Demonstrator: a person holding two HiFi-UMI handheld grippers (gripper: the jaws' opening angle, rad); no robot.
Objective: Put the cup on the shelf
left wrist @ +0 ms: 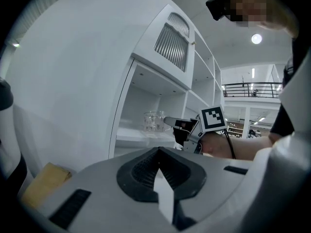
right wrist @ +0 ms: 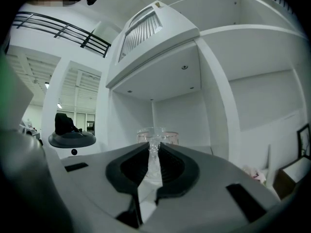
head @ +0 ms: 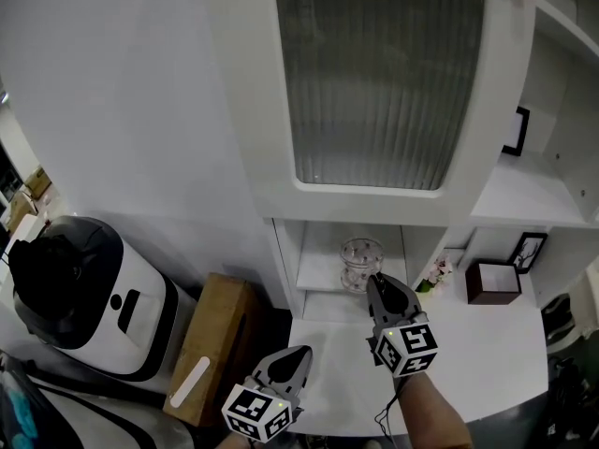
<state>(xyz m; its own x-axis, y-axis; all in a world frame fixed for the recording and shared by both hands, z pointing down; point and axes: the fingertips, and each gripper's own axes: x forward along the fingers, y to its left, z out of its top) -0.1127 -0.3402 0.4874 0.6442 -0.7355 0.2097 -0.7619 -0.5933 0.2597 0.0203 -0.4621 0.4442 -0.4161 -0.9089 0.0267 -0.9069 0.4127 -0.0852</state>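
A clear glass cup (head: pixel 360 260) is upright inside the cabinet's lower compartment, over the white shelf board (head: pixel 318 271). I cannot tell whether its base touches the board. My right gripper (head: pixel 373 282) reaches in from the front and is shut on the cup's near wall. In the right gripper view the glass (right wrist: pixel 156 136) shows pinched between the dark pads (right wrist: pixel 171 165). The left gripper view shows the cup (left wrist: pixel 153 121) with the right gripper (left wrist: pixel 168 122) at its side. My left gripper (head: pixel 301 354) hangs low in front of the counter, shut and empty (left wrist: pixel 158 152).
A ribbed-glass cabinet door (head: pixel 374 73) hangs above the compartment. On the white counter (head: pixel 487 349) stand a brown box (head: pixel 492 282), a small picture frame (head: pixel 529 250) and flowers (head: pixel 436 271). At the left are a white-and-black appliance (head: pixel 89 297) and a cardboard box (head: pixel 211 344).
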